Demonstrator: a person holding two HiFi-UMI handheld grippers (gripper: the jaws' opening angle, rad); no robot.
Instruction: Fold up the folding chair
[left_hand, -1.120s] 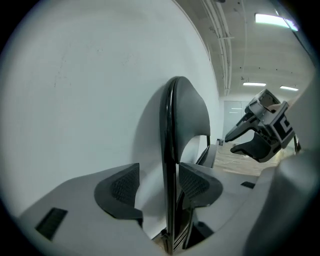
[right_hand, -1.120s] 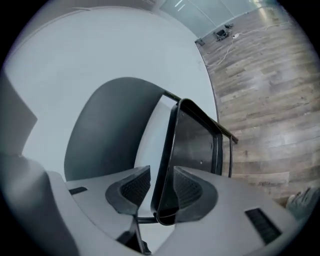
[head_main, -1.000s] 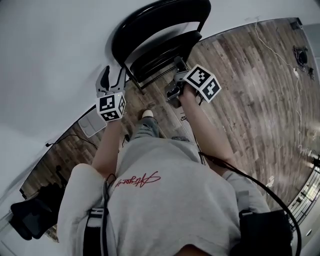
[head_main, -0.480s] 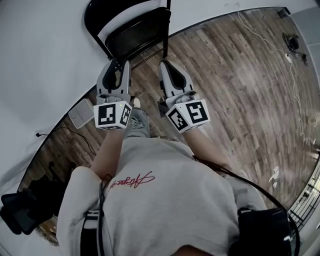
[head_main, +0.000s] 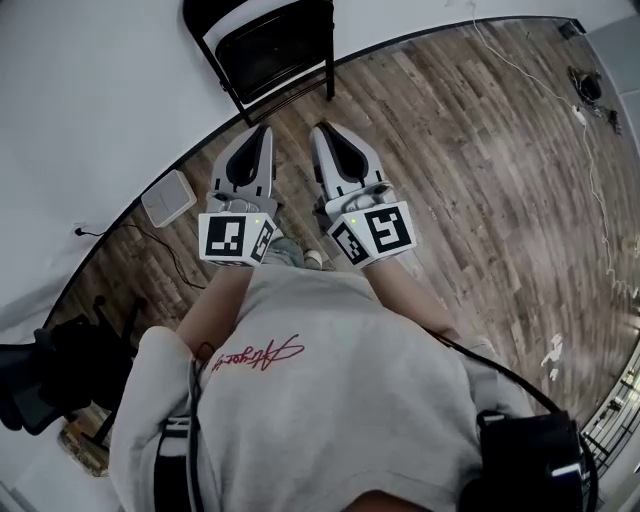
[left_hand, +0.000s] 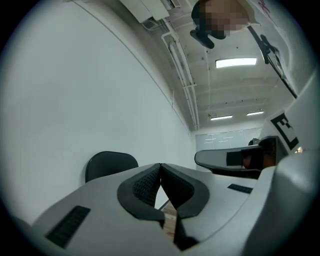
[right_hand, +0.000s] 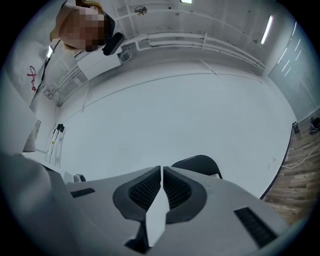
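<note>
Person's holding the left claw (head_main: 264, 132) and right claw (head_main: 319, 130) side by side, both pinched closed on nothing, with the folded black chair (head_main: 270, 45) sitting against the wall (head_main: 100, 90).

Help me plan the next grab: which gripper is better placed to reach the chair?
Left, narrowly. The left gripper ends just below a leg of the chair; the right gripper looks slightly further off. Both are shut, empty and clear of it.
</note>
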